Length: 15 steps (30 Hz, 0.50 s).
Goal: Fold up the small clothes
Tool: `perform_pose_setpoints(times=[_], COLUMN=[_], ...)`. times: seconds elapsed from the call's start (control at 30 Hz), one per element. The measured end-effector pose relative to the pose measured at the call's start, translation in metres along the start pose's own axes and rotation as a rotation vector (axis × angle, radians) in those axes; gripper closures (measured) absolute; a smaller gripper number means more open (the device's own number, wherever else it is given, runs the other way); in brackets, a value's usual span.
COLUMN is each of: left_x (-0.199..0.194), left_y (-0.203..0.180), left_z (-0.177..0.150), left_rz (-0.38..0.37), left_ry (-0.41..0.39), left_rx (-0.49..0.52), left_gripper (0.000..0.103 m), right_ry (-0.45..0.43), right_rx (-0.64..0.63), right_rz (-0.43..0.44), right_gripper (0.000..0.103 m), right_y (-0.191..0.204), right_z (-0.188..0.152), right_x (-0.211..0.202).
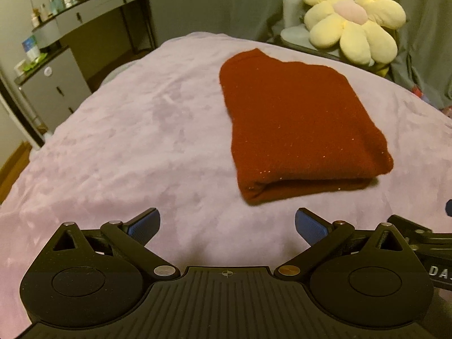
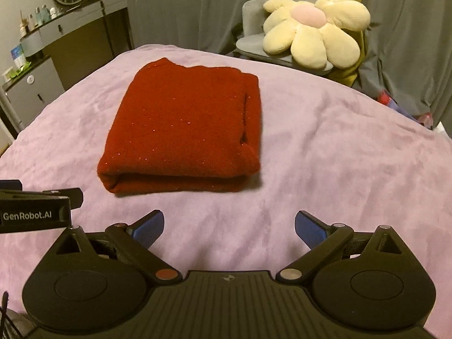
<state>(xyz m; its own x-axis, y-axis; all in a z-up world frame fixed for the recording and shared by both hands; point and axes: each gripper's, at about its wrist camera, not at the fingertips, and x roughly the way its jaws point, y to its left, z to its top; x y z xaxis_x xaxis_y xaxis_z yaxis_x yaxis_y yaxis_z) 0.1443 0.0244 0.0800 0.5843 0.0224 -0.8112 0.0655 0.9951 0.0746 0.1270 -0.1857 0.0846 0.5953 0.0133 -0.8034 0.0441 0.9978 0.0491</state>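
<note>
A dark red knit garment (image 1: 296,124) lies folded into a thick rectangle on the lilac bed cover (image 1: 127,147). It also shows in the right wrist view (image 2: 183,130), ahead and left of centre. My left gripper (image 1: 227,226) is open and empty, hovering above the cover, near the garment's front edge. My right gripper (image 2: 228,227) is open and empty too, just short of the garment's folded front edge. The left gripper's body (image 2: 34,212) shows at the left edge of the right wrist view.
A yellow flower-shaped cushion (image 2: 313,28) sits on a grey chair (image 2: 254,45) beyond the bed's far right. A grey dresser (image 1: 93,28) with bottles and a round mirror stands at the far left. Grey curtains (image 2: 197,5) hang behind.
</note>
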Motion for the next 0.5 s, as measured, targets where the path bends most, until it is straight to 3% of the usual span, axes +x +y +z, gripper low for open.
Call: perform_pose_setpoints(times=[0.5], left_x=[0.002], left_y=[-0.016], left_z=[0.002], left_rz=[0.005], left_ry=[0.027], left_rx=[0.064], left_gripper=[0.000], right_ry=[0.063], right_rx=[0.063], right_rz=[0.015], right_gripper=[0.004], right_y=[-0.004], right_z=[0.004], right_x=[0.006])
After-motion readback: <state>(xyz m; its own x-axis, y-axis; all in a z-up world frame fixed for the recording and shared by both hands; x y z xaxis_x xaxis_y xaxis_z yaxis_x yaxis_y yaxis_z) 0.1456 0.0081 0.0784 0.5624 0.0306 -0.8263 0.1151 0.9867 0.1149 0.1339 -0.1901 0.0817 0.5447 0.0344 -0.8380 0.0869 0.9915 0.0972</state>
